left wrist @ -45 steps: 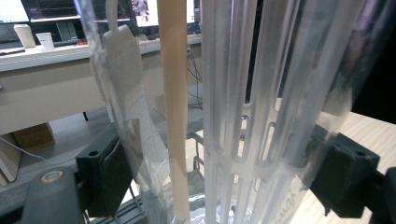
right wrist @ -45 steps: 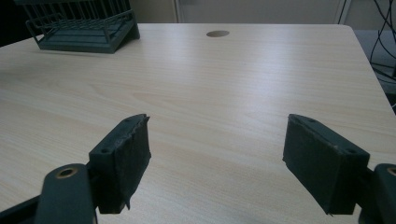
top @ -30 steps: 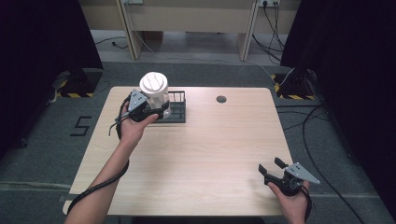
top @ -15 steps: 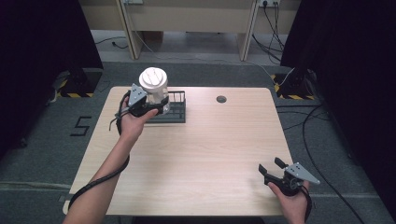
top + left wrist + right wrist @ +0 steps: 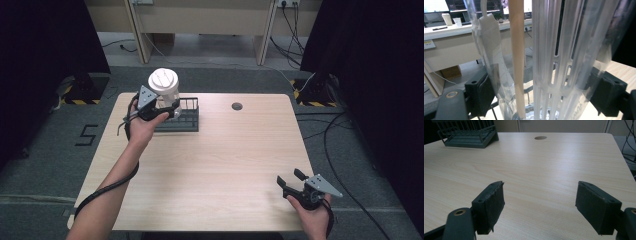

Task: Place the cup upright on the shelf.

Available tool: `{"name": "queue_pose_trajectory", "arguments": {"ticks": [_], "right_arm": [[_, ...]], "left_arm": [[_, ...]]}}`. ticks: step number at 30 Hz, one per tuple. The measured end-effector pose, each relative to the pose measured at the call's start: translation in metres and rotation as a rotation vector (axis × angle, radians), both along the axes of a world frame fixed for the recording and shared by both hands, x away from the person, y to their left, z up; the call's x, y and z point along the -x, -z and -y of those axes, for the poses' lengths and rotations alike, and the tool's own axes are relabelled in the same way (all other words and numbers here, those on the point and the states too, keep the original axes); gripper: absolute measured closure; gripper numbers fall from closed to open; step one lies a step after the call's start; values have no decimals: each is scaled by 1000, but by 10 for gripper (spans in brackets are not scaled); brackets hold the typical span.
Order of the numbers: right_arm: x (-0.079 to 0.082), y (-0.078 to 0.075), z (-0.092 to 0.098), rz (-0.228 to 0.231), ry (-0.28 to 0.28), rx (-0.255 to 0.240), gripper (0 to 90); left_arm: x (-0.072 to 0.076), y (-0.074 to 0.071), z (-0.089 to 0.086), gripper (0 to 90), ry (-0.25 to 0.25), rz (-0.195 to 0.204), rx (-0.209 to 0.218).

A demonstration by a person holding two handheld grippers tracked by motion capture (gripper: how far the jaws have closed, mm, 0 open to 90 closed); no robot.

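clear plastic fills the space between the left gripper (image 5: 541, 95) fingers: in the left gripper view a transparent ribbed container (image 5: 554, 62) stands upright, its walls pressed by the black pads (image 5: 480, 93) on both sides, so the fingers are clamped on it. inside it a pale beige stick (image 5: 517, 62) runs top to bottom, and a white flat pouch (image 5: 490, 37) hangs against the inner wall.

in the high view the left gripper (image 5: 152, 107) is held by the person's left hand (image 5: 142, 127) at the far left part of the worktop (image 5: 215, 165), with the container (image 5: 164, 90) lifted above the left end of a dark wire rack (image 5: 182, 117); its round white lid (image 5: 163, 80) faces up. whether the container's base touches the rack cannot be told. the rack sits on the worktop near the far edge, and a small round dark hole (image 5: 237, 106) lies in the wood to its right, well apart from it.

the right gripper (image 5: 295, 182) is near the worktop's near right corner, held in the right hand (image 5: 312, 212), well apart from the rack. in the right gripper view its fingers (image 5: 490, 206) stand wide apart with nothing between them but light wood grain, and the rack (image 5: 470, 135) and hole (image 5: 540, 137) show far off.
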State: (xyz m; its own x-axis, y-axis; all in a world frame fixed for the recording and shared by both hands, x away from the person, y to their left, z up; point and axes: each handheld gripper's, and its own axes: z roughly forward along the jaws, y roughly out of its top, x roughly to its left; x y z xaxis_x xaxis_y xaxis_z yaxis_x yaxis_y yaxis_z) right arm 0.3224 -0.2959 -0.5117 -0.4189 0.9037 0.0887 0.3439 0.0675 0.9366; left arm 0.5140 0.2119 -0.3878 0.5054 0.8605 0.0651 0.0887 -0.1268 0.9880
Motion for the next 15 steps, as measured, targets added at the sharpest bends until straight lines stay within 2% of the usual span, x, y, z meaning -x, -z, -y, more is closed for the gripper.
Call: {"name": "queue_pose_trajectory", "arguments": {"ticks": [15], "right_arm": [[0,0,0,5,2,-4,234]], "left_arm": [[-12,-4,-5,175,-26,-3,17]]}}
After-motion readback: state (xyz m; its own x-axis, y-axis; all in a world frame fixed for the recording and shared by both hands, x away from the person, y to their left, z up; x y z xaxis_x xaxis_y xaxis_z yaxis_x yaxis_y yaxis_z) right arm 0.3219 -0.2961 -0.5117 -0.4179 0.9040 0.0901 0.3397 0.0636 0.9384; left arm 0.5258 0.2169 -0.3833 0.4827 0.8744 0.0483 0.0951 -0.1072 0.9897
